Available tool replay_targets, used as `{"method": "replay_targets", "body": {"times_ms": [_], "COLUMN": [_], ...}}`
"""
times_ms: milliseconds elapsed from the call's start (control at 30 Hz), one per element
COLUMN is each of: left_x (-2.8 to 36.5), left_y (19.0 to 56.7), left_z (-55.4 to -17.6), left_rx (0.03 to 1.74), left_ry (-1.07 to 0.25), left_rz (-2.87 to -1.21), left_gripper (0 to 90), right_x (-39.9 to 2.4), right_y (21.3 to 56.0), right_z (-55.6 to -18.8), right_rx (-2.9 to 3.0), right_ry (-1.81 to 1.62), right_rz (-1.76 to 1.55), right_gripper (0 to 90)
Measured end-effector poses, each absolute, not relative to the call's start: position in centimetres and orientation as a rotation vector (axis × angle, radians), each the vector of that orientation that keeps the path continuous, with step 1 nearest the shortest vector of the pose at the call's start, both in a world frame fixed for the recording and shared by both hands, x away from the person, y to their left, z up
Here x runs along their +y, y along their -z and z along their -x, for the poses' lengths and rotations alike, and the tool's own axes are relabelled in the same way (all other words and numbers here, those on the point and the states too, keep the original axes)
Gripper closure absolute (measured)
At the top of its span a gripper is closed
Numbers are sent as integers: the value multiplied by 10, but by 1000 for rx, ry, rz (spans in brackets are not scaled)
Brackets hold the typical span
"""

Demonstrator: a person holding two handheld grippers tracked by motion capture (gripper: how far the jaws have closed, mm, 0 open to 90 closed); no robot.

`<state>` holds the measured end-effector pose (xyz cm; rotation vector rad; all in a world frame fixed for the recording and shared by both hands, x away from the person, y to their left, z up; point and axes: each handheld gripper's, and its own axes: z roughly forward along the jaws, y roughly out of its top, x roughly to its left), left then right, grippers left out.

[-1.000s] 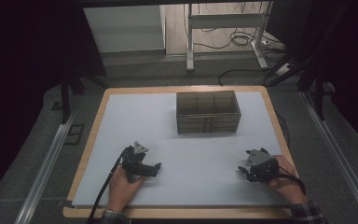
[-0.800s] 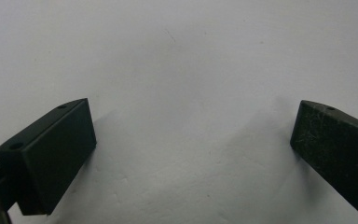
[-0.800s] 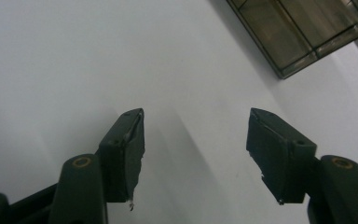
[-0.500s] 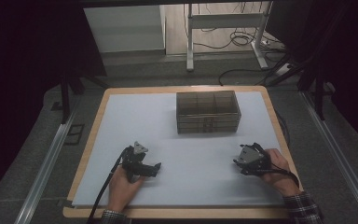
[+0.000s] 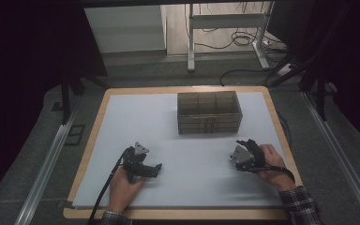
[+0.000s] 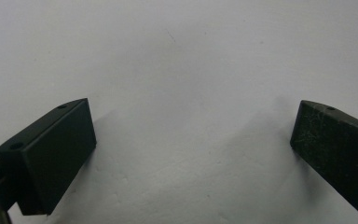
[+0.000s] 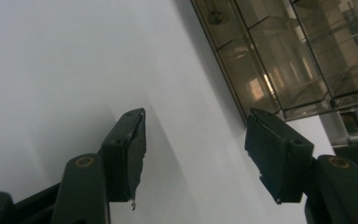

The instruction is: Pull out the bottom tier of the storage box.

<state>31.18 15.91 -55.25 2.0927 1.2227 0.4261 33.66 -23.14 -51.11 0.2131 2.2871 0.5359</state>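
On the white tabletop, the clear drawer box lies beyond the nearer right gripper, long side facing it; both grippers' fingers spread, empty.

Landmark: the box with small compartments stood on the sheet, toward the far middle of it.
Sheet: it lay on the table, under the box.
Left gripper: it was on the sheet, nearer the person than the box and to the box's left, well apart from it.
Right gripper: it was over the sheet, nearer the person than the box and a little to the box's right, near it.
Desk legs: they stood on the floor behind the box, past the table's far edge.
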Motion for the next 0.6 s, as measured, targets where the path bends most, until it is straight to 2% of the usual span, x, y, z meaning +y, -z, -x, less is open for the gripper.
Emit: {"method": "replay_targets", "body": {"times_ms": [600], "left_x": [159], "left_y": [553], "left_z": [-312], "left_rx": [1223], "left_ry": [-426], "left_rz": [-2092], "left_gripper": [0], "right_x": [-201], "right_y": [520], "right_z": [-347], "right_rx": [2157], "right_ry": [-382], "right_rz": [-35], "right_gripper": [428]}}
